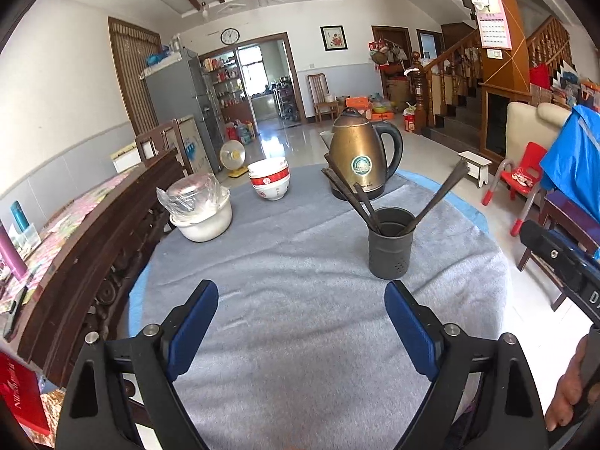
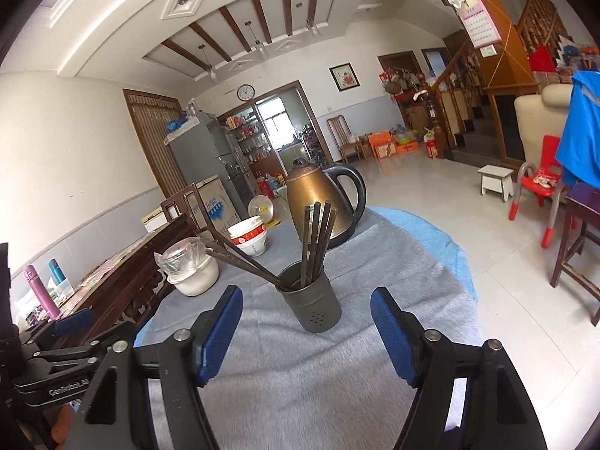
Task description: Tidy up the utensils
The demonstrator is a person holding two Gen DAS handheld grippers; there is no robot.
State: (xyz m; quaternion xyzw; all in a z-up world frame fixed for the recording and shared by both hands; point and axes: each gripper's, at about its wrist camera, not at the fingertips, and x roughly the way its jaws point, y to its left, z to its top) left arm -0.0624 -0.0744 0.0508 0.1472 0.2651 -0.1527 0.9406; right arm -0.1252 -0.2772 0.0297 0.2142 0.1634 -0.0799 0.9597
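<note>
Your dark grey perforated metal cylinder holder (image 2: 309,302) stands upright on the grey-clothed counter (image 2: 300,375) before the bronze kettle (image 2: 318,202), dark brown chopsticks (image 2: 317,242) fanning from it, both your left hand-held gripper (image 1: 302,328) and right hand-held gripper (image 2: 305,333) spread wide, empty.

Bright, even daylight from the far window (image 1: 250,63) glares off the floor (image 1: 277,135), shadows stay soft, and fisheye bending with black corners warps both sharp views.
</note>
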